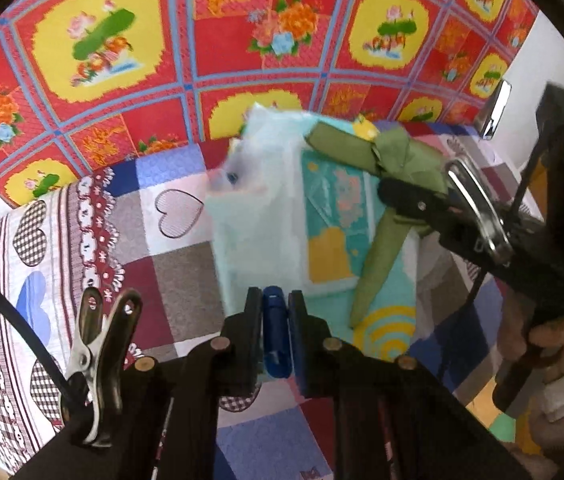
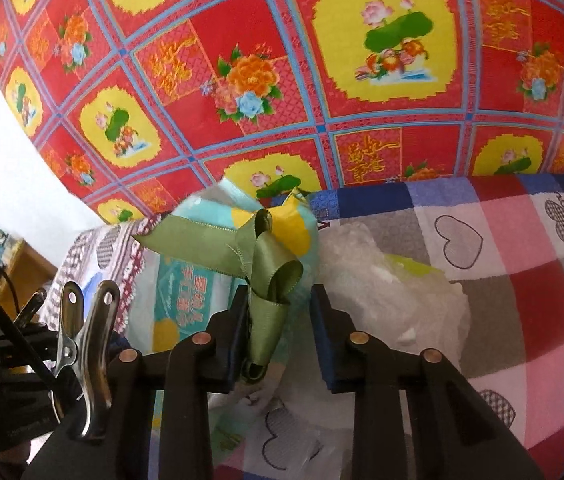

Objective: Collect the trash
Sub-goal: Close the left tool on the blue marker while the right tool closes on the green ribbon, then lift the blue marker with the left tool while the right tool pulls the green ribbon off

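Patchwork heart-print bedding (image 1: 186, 276) covers the bed, with a red floral sheet (image 1: 218, 40) beyond. Nearest, the left hand-held gripper (image 1: 276, 332) is clamped on the lower edge of a teal printed plastic bag (image 1: 330, 216). Farther on, the right hand-held gripper (image 2: 280, 312) stands partly apart, pinching a green ribbon (image 2: 270, 280) against one finger. Crumpled clear plastic wrap (image 2: 386, 280) lies just beside the bag.

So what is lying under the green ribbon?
Under the green ribbon lies a light blue printed bag, on the checked cloth. Clear crumpled plastic lies beside it. What the bag holds is hidden.
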Demonstrator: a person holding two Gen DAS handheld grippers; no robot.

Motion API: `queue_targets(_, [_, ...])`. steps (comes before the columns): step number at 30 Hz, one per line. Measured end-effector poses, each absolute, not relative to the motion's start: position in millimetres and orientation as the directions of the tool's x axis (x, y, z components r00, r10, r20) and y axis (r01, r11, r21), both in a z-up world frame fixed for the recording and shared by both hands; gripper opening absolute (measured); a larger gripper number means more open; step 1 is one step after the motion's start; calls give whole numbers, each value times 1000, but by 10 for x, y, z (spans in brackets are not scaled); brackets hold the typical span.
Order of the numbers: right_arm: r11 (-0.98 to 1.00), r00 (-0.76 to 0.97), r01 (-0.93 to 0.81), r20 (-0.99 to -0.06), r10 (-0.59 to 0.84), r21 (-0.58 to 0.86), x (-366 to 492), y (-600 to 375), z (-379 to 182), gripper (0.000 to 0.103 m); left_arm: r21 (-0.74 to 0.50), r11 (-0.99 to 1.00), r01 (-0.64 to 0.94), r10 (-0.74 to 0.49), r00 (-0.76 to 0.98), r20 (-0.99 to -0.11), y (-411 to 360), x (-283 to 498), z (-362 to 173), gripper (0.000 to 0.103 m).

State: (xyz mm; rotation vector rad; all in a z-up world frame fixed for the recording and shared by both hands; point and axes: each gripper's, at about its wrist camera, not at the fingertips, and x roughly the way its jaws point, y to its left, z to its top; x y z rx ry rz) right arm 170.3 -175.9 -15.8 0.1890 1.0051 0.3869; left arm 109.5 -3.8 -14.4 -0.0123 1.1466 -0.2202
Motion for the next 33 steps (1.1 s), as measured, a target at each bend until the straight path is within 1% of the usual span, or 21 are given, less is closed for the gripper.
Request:
queue_targets(6, [893,493,-214,-746,448,395,1622,-1834,-22,29,-139,977,163,-196,418,-887,41,1055,-50,13])
queue_targets(11, [896,500,-214,-745,442,389,1573,-1825,20,29,-152,972,181,-217,432,-875,42,1011,-24,14])
queue_targets(13, [901,503,-212,-749,432,378,1571,-1818,28,31,-159,970,186,-226,437,-871,42,995,-14,14])
queue_targets(14, [909,503,-205,-758,415,362,1577,-1810,25,35,-160,969,187,-228,438,-869,44,992,-13,14])
queue_targets(16, [927,510,-191,-774,376,324,1583,-1798,19,39,-165,968,190,-234,440,-867,52,986,-12,14])
queue_targets(21, [939,523,-194,-781,343,282,1582,-1804,6,39,-178,966,190,-247,451,-858,99,956,6,14])
queue_targets(22, [940,522,-195,-781,342,281,1588,-1805,-2,37,-181,965,189,-249,452,-856,115,952,6,14])
queue_targets(23, [943,526,-191,-783,334,273,1592,-1806,-8,30,-184,965,187,-251,453,-855,131,952,3,14])
queue_targets(24, [946,528,-190,-785,324,263,1593,-1803,-10,26,-188,965,184,-253,454,-854,150,953,0,14])
queue_targets(25, [949,528,-193,-788,316,251,1595,-1792,-14,17,-194,964,181,-257,454,-853,169,958,-5,14])
queue_targets(26, [951,527,-195,-792,308,240,1596,-1782,-17,12,-201,964,176,-261,454,-852,188,964,-11,14])
queue_targets(28, [949,529,-202,-789,312,240,1586,-1769,6,6,-214,962,170,-269,453,-850,218,976,-17,14])
queue_targets(33, [948,576,-222,-754,315,226,1482,-1752,227,4,-229,958,172,-283,454,-845,269,1000,-16,14])
